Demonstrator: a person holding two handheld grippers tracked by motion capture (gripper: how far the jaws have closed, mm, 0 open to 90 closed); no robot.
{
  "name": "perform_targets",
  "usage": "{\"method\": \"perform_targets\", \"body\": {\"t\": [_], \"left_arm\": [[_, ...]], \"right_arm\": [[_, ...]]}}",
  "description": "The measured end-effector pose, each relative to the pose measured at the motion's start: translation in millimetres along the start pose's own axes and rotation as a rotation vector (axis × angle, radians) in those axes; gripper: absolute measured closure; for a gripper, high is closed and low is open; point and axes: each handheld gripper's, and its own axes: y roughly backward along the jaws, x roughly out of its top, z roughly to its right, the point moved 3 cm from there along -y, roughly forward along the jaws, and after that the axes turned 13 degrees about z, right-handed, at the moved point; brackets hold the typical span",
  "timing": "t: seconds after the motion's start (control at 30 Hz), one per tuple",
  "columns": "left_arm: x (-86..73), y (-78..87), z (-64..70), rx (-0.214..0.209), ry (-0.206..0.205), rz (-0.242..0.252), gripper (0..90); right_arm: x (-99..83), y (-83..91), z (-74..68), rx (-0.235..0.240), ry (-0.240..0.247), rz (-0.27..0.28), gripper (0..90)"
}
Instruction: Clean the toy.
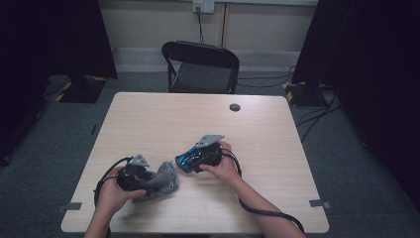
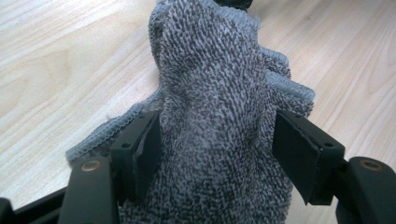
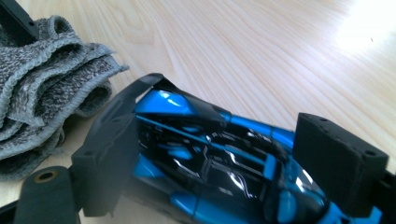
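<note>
From the high view, I have the left gripper (image 1: 143, 179) low at the near left of the counter (image 1: 158, 119), closed onto a grey towel (image 1: 163, 181) that lies bunched on the wood. My right gripper (image 1: 190, 161) sits just beside it toward the middle, clamped around a blue and black toy car (image 1: 187, 161). A black chair (image 1: 200, 67) stands beyond the far edge.

In the left gripper view, the jaws press into the towel (image 2: 210, 116) from both sides, its folds rising between them.

In the right gripper view, the jaws squeeze the car (image 3: 210, 163) at its flanks; the towel (image 3: 42, 84) lies just beside its nose.
</note>
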Motion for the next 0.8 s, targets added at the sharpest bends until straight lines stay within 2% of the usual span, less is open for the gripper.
{"method": "perform_targets", "body": {"t": [0.03,0.27,0.4,0.47,0.5,0.53,0.57,0.6,0.67,0.7,0.73,0.77,0.8], "left_arm": [[-2.3,-1.9,-1.1,-0.011,-0.003,-0.003,33.0],[-4.4,-5.9,-2.4,-0.018,-0.015,-0.003,30.0],[-7.0,-11.3,-2.2,-0.024,-0.027,-0.007,27.8],[-7.6,-12.2,-1.6,-0.019,-0.035,-0.014,27.8],[-8.6,-13.1,-0.7,-0.013,-0.057,-0.018,28.3],[-8.6,-13.1,-0.7,-0.013,-0.057,-0.018,30.6],[-9.0,-12.8,-0.8,-0.006,-0.080,-0.024,34.7],[-9.7,-12.7,-1.0,0.009,-0.100,-0.023,34.7],[-10.4,-10.9,-1.6,0.038,-0.126,-0.024,48.0],[-9.8,-9.6,-1.8,0.052,-0.106,-0.028,55.8],[-8.7,-8.6,-2.9,0.067,-0.068,-0.033,66.8],[-7.3,-8.4,-4.1,0.068,-0.022,-0.037,69.0],[-5.2,-7.2,-5.8,0.063,0.006,-0.047,70.8]], "right_arm": [[-1.7,2.8,2.3,-0.024,-0.010,-0.010,14.7],[-3.9,6.2,3.6,-0.057,-0.037,-0.008,14.5],[-4.7,6.6,4.0,-0.063,-0.043,-0.003,14.0],[-6.6,6.7,5.5,-0.054,-0.044,0.017,13.6],[-7.0,6.9,6.1,-0.052,-0.047,0.020,13.5],[-7.3,6.9,6.6,-0.048,-0.048,0.022,13.5],[-7.4,6.8,6.9,-0.044,-0.048,0.024,13.5],[-7.4,6.8,6.9,-0.044,-0.048,0.024,13.5],[-8.1,7.3,8.4,-0.041,-0.054,0.028,13.5],[-8.2,7.7,8.7,-0.041,-0.057,0.027,13.5],[-8.4,7.8,8.9,-0.042,-0.060,0.028,13.5],[-8.6,8.1,9.2,-0.043,-0.062,0.028,13.5],[-8.7,8.3,9.6,-0.044,-0.064,0.028,13.5]]}}
